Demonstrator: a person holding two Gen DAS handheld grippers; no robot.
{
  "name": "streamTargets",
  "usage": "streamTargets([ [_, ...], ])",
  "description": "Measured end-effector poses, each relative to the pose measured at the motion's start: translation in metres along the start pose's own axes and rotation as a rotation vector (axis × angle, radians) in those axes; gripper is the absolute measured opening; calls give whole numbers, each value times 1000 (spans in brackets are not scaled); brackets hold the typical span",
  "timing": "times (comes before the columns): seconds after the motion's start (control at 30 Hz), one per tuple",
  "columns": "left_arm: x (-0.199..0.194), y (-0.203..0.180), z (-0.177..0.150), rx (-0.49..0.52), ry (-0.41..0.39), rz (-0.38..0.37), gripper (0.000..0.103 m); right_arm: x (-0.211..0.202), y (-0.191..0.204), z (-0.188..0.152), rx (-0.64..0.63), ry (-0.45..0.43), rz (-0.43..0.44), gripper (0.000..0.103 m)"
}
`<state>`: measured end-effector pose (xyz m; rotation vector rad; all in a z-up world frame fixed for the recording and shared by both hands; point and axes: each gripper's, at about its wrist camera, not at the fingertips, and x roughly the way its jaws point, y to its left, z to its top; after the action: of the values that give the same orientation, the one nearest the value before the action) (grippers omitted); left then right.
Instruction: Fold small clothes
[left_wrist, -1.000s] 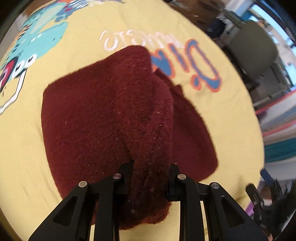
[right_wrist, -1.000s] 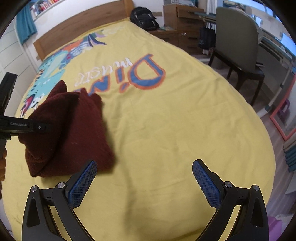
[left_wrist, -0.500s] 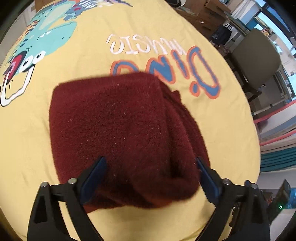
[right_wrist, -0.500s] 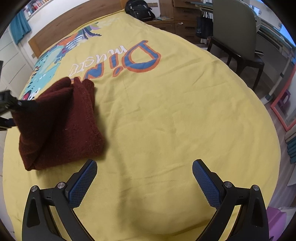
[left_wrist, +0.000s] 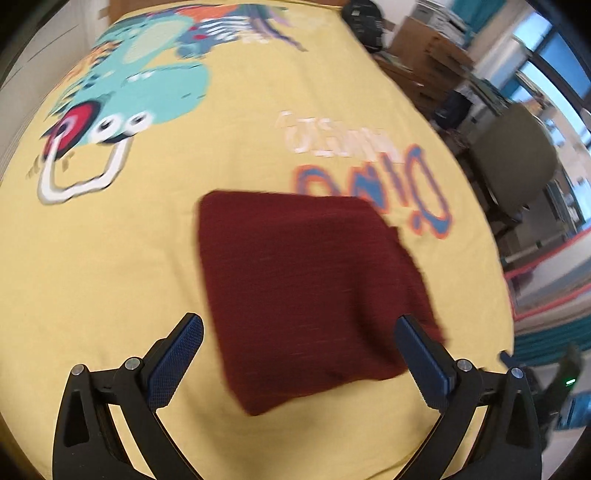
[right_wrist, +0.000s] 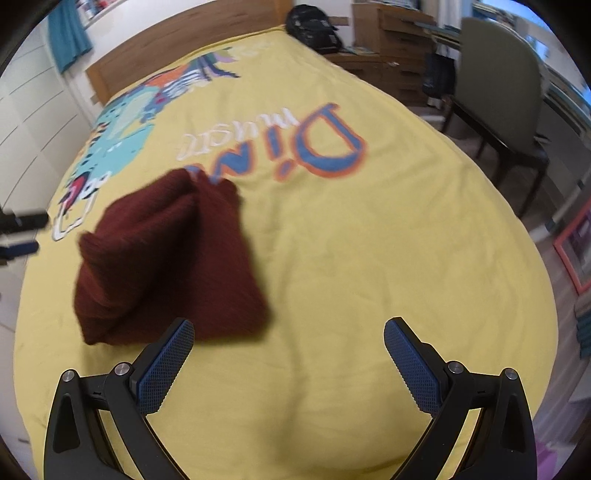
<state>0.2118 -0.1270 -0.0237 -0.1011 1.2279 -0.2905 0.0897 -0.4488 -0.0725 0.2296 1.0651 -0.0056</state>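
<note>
Hovering above the bedspread (left_wrist: 110, 277), your left gripper (left_wrist: 299, 354) has just spread its jaws wide, nothing pressed between the blue pads (left_wrist: 177, 360). The folded maroon fleece garment (left_wrist: 306, 295) lies centre frame on the yellow cover. Your right gripper (right_wrist: 288, 354) gapes empty too, the garment (right_wrist: 166, 266) at left centre.

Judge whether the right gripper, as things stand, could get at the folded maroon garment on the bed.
Probably yes. The right gripper is open and empty, the maroon garment lies just beyond its left finger, and only bare yellow bedspread lies between.
</note>
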Motion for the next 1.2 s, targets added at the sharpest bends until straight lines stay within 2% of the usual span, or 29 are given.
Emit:
streamTargets([
  [0.13,9,41,-13,-63,21,50,102,-4,37,33,-65,21,46,103],
  [0.3,22,80,-34,-111,52,98,102,-1,102,75,-224,36,89,101],
  [0.4,25,96,-46,-140,66,91,102,16,135,97,-276,102,132,92],
  [0.47,27,104,-54,-149,74,81,102,35,153,108,-293,169,150,81],
  [0.57,28,109,-61,-155,78,74,102,70,169,111,-291,285,166,74],
  [0.63,28,112,-64,-160,79,70,102,92,171,105,-276,348,159,73],
  [0.7,29,114,-67,-157,81,64,102,108,167,95,-256,403,154,63],
  [0.73,29,113,-69,-151,85,64,102,114,163,89,-239,421,152,44],
  [0.77,30,113,-70,-145,89,72,102,117,160,85,-229,430,146,33],
  [0.8,32,112,-71,-141,92,80,102,120,156,81,-223,433,143,31],
  [0.83,34,111,-71,-139,98,79,102,121,151,79,-218,427,141,24],
  [1.0,37,107,-72,-134,109,69,102,101,115,85,-131,347,156,19],
  [1.2,35,94,-67,-88,95,67,102,61,84,92,-138,246,123,18],
])
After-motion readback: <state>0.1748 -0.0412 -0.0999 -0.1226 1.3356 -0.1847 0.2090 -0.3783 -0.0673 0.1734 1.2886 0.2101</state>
